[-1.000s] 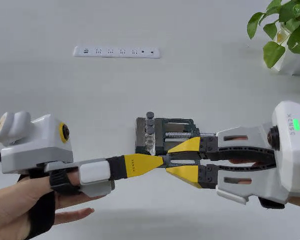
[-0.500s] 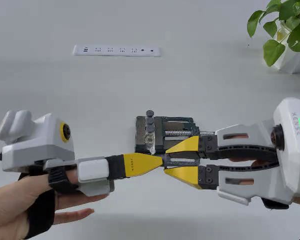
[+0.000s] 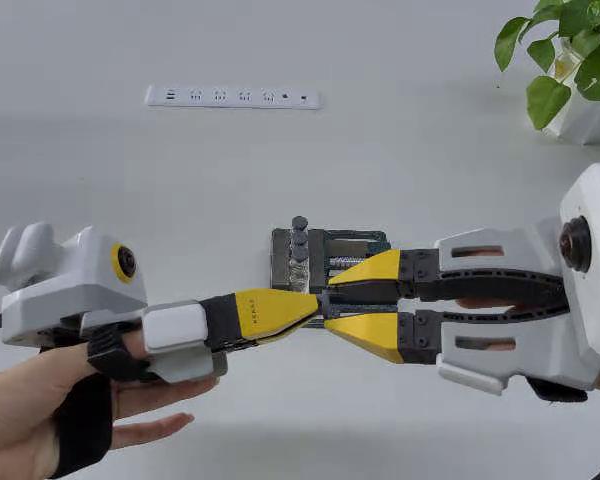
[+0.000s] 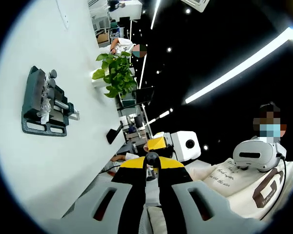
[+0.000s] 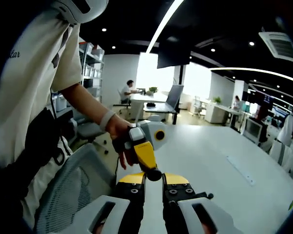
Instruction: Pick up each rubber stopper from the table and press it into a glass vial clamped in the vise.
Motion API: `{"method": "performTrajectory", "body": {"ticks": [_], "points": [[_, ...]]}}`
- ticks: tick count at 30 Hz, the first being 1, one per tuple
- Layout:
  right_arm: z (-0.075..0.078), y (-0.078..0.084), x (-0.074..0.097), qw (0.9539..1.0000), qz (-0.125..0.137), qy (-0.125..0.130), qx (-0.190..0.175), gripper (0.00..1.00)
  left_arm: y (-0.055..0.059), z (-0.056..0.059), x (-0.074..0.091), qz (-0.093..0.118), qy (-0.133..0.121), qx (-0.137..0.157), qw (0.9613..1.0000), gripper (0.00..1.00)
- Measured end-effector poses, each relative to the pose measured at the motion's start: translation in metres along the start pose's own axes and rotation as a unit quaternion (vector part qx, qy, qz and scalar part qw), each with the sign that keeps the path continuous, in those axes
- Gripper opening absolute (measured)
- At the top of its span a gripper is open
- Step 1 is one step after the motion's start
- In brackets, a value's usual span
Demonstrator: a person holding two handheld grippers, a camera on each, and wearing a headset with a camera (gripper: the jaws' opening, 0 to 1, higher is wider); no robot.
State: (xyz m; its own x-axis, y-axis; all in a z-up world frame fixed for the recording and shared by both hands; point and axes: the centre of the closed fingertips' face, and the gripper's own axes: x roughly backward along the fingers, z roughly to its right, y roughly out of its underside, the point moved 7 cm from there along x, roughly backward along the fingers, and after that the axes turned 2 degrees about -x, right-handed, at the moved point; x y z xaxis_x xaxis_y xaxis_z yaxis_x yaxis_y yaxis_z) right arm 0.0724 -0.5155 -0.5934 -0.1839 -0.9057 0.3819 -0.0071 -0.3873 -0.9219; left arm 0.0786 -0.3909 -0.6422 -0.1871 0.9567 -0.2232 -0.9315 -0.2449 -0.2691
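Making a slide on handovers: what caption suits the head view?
Left gripper holds a rubber stopper up to the right gripper, tip to tip, near the vise holding vials.

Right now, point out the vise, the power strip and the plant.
vise (image 3: 283,262), head view, left end block.
power strip (image 3: 232,97), head view, middle of casing.
plant (image 3: 547,100), head view, a lower leaf.

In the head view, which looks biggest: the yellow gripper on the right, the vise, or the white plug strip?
1. Right gripper: biggest by far, but it is nearest the camera.
2. Vise: partly hidden behind it.
3. Power strip: longer than the vise, yet very thin.
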Motion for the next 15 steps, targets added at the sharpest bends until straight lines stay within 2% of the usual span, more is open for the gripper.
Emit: {"method": "performTrajectory", "body": {"ticks": [15], "points": [[-0.0057,-0.0099,0.0003,0.9996,0.016,-0.022,-0.007,0.07,0.0054,0.0071,0.0017,-0.010,0.036,0.026,0.9990,0.04]]}}
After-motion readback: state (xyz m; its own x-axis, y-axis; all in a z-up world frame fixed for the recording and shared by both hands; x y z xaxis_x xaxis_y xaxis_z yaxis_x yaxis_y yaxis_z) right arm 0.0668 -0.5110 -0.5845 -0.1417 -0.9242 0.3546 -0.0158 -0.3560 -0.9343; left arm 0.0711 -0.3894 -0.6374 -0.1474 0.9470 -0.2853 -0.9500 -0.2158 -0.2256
